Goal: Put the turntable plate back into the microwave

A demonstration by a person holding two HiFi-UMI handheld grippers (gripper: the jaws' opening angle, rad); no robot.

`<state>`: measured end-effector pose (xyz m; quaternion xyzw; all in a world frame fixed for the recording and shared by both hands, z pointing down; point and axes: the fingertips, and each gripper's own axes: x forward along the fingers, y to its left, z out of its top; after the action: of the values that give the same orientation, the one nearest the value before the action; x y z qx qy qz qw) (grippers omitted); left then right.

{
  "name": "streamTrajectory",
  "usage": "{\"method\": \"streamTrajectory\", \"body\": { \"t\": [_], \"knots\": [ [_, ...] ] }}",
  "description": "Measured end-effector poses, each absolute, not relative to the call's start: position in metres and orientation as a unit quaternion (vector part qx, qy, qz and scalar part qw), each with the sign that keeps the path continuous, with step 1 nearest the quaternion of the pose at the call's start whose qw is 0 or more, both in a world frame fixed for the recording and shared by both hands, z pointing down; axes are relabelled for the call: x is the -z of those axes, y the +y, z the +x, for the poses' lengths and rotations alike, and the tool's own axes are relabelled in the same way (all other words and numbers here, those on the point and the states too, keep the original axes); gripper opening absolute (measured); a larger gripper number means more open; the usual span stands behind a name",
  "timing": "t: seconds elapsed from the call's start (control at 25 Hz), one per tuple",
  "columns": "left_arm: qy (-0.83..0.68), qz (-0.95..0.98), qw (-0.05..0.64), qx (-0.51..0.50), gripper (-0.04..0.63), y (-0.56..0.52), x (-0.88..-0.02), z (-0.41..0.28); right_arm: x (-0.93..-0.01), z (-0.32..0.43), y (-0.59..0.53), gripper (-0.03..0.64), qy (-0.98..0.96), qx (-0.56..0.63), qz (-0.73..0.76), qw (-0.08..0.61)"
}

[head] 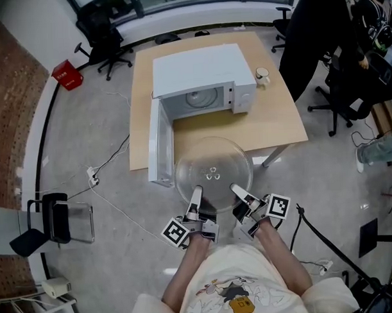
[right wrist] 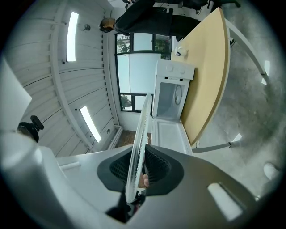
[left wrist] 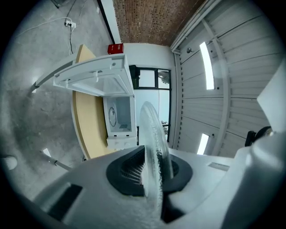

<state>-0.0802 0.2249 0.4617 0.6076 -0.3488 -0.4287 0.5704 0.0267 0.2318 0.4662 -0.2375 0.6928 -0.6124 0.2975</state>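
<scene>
The glass turntable plate (head: 212,171) is in the air, about level, just in front of the table (head: 285,127) edge and not yet in the microwave (head: 203,78). The left gripper (head: 195,199) and right gripper (head: 239,193) both are closed narrow on the plate's near rim, w/ the glass edge pressed between the pads in each gripper view. The door (head: 158,144) is swung open to the left and the cavity (head: 203,98) faces the person.

What can go wrong, in my judgement:
- Glass is smooth and heavy, and only the near rim is held. The far side has no support, so it may sag or slip out of the pads, esp. if one grip loosens.
- Plate looks almost as wide as the opening. If not centred, its rim can hit the door or cavity frame.
- It may land off the centre hub and sit tilted. I can't tell if a roller ring is inside.
</scene>
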Motion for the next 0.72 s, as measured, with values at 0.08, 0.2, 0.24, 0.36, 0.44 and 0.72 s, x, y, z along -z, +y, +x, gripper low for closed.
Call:
{"method": "streamTrajectory", "body": {
  "t": [0.08, 0.2, 0.24, 0.36, 0.44, 0.72],
  "knots": [
    [-0.349, 0.607, 0.570, 0.430, 0.032, 0.225, -0.461, -0.080, -0.464, 0.027, 0.231, 0.046, 0.690, 0.615, -0.235, 0.300],
    [-0.351, 0.605, 0.570, 0.431, 0.032, 0.224, -0.461, -0.078, -0.464, 0.029, 0.230, 0.044, 0.689, 0.618, -0.233, 0.299],
    [-0.353, 0.604, 0.570, 0.431, 0.031, 0.224, -0.462, -0.077, -0.465, 0.029, 0.229, 0.044, 0.689, 0.619, -0.231, 0.298],
    [-0.359, 0.599, 0.569, 0.434, 0.031, 0.222, -0.464, -0.073, -0.467, 0.034, 0.225, 0.043, 0.690, 0.623, -0.226, 0.293],
    [-0.363, 0.595, 0.567, 0.439, 0.031, 0.219, -0.464, -0.066, -0.467, 0.040, 0.221, 0.044, 0.689, 0.626, -0.220, 0.290],
    [-0.382, 0.584, 0.555, 0.454, 0.031, 0.212, -0.470, -0.055, -0.470, 0.053, 0.208, 0.041, 0.696, 0.634, -0.202, 0.270]
  ]
}}
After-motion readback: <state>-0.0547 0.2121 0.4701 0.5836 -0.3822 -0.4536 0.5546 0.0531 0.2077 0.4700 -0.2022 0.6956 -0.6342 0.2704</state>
